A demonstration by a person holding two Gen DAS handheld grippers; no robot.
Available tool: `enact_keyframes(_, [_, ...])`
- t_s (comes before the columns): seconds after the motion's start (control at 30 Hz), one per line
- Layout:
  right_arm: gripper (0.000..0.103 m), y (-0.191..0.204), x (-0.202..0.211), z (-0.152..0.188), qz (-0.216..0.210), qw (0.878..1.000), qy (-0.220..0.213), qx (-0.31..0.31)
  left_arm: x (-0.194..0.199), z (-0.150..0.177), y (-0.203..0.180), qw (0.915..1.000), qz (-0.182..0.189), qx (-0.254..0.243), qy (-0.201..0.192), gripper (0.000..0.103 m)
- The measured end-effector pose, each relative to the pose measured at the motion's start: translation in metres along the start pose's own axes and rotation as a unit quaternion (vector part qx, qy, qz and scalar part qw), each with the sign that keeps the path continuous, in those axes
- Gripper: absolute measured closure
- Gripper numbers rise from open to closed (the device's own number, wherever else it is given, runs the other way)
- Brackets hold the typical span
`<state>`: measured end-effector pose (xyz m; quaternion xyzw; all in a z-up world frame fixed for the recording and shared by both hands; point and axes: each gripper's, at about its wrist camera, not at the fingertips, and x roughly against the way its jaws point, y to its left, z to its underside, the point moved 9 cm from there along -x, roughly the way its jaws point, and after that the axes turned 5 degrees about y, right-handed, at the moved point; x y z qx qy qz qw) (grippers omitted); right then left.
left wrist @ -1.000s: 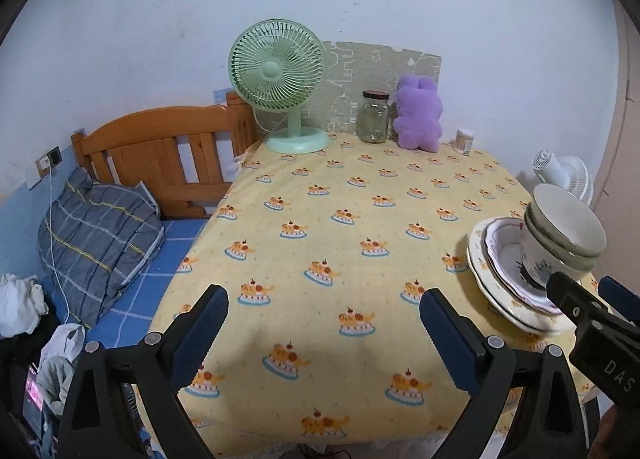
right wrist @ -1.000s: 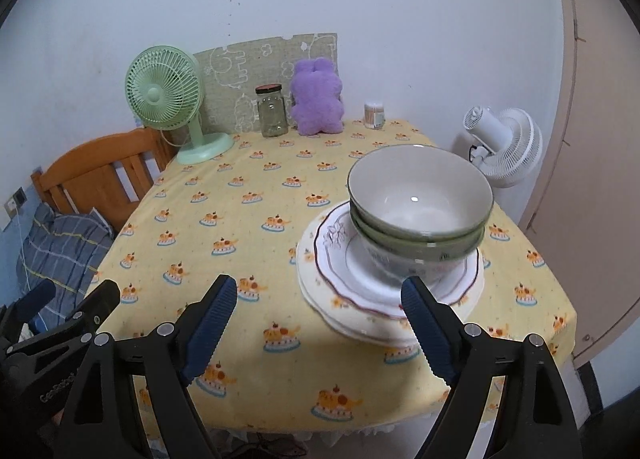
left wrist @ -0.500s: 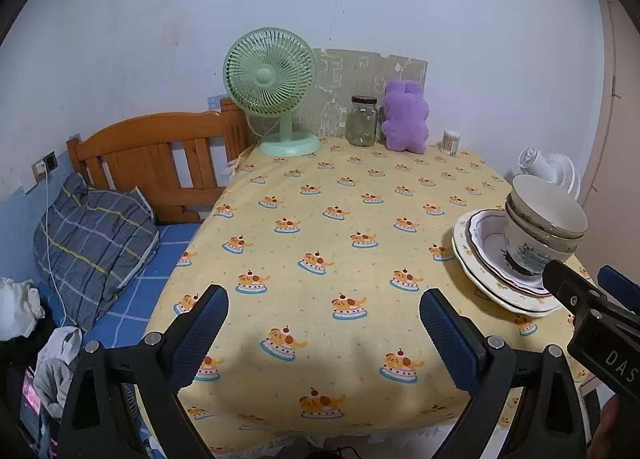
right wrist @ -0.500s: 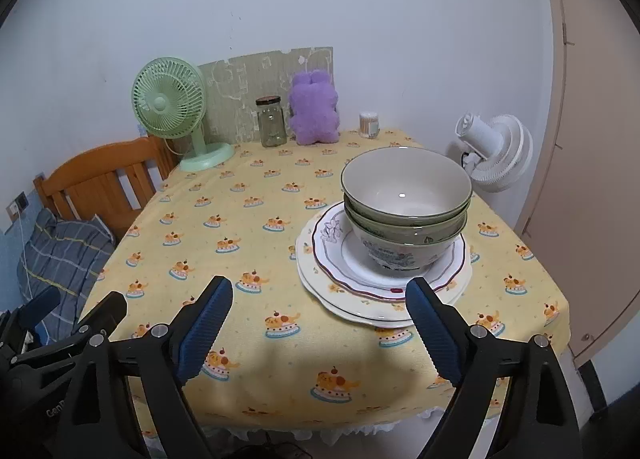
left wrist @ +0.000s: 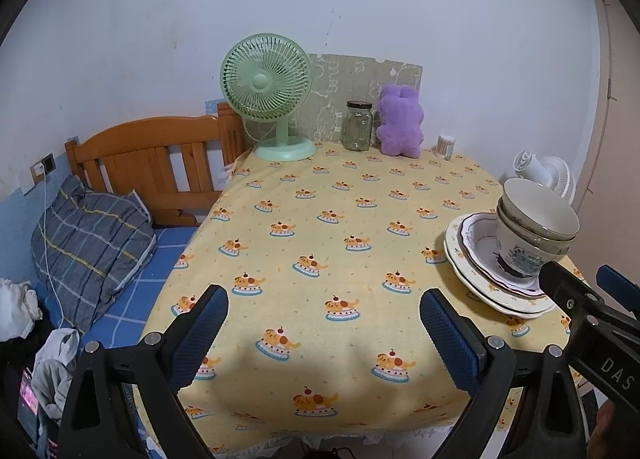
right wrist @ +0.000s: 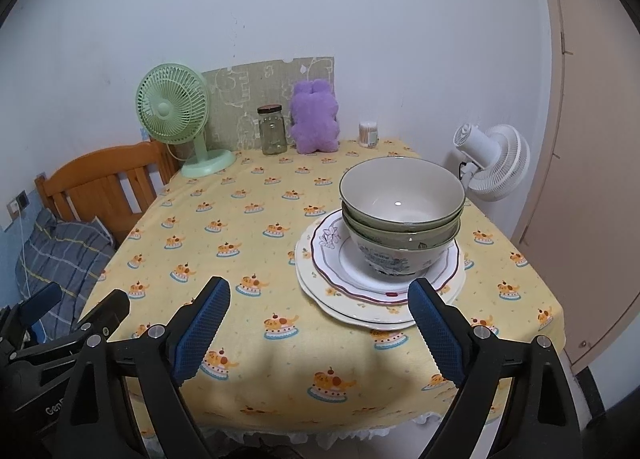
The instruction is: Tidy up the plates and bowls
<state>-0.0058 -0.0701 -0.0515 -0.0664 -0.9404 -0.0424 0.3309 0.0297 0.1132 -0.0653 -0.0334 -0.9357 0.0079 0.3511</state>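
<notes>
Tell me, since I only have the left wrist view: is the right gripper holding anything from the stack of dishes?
Observer: No. The right gripper has just been opening its jaws. Nothing sits between them, and the bowls stand beyond its tips.
Operator: Is the top bowl empty?
Observer: Yes. The right wrist view looks into the top bowl, and it is bare inside.
Operator: That gripper hides the plates' near edge from me.
Observer: The plates lie flat on the tablecloth, with their near rim back from the table's front edge.
</notes>
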Motion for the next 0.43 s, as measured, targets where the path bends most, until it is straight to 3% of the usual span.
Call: enact_keyframes(0.43, [0.01, 0.001, 0.0014, -0.0038, -0.006, 1.0, 0.0, -0.003, 0.0017, -0.005, -0.0012, 1.0, 0.007, 0.001, -0.003, 0.002])
